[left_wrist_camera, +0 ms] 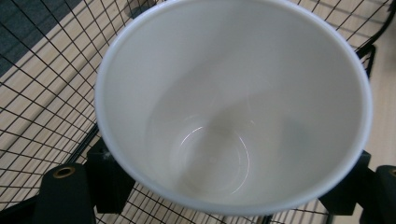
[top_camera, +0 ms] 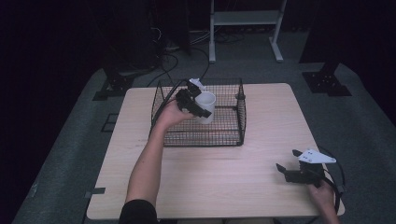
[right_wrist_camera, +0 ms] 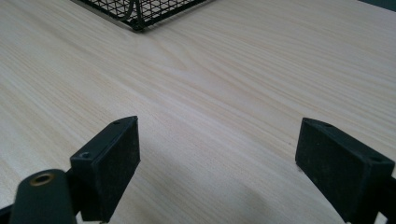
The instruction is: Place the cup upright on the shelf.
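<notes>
Inside wire basket (top_camera: 236, 122), left claw (top_camera: 200, 106) grips white cup (top_camera: 206, 108).

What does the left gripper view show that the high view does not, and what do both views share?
Left gripper view alone: the cup's bare inside and bottom, with black pads pressed to its outer wall. High view alone: the whole table, the person's forearm, and the right gripper resting open, near the table edge. Both: the white cup, wire basket and left gripper.
</notes>
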Demonstrator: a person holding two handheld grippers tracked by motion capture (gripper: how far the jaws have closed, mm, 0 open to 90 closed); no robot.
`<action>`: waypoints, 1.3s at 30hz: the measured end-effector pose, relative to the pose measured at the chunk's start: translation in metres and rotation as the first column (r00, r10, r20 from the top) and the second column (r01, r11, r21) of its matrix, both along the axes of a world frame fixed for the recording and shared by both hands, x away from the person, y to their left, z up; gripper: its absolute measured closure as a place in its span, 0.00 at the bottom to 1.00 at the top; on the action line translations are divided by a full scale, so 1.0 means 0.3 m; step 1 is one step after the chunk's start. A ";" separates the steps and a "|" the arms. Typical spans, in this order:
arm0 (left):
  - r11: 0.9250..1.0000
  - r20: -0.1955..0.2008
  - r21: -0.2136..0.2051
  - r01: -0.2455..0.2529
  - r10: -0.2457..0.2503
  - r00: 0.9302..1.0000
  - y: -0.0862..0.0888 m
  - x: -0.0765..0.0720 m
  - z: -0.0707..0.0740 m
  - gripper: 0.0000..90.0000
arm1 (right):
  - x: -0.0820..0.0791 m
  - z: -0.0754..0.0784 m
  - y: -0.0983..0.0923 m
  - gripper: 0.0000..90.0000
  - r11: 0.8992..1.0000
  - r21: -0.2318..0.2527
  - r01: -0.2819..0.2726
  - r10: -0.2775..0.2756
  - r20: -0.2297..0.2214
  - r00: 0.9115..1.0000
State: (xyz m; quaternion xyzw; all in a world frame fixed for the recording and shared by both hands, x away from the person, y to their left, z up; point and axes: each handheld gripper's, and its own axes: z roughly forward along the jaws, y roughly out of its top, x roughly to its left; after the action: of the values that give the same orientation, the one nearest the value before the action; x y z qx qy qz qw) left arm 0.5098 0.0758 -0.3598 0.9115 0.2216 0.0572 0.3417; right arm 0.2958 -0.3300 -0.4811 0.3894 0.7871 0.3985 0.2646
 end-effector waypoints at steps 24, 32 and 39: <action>1.000 -0.067 0.028 0.000 0.002 0.998 -0.024 0.049 -0.099 0.23 | -0.001 0.000 -0.002 0.15 1.000 0.005 0.000 0.000 0.004 1.000; 0.998 -0.079 0.061 0.008 -0.004 0.997 -0.039 0.044 -0.116 0.23 | -0.003 0.000 -0.001 0.15 1.000 0.003 0.001 -0.002 0.008 1.000; 0.997 -0.075 0.075 0.008 -0.002 0.997 -0.066 0.046 -0.134 0.23 | -0.004 0.000 0.001 0.15 1.000 0.000 -0.003 0.003 0.005 1.000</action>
State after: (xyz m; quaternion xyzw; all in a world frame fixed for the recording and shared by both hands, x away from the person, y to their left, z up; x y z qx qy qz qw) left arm 0.5235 0.0561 -0.3999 0.9258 0.2297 0.0303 0.2988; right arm 0.2947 -0.3298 -0.4811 0.3874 0.7871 0.3997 0.2660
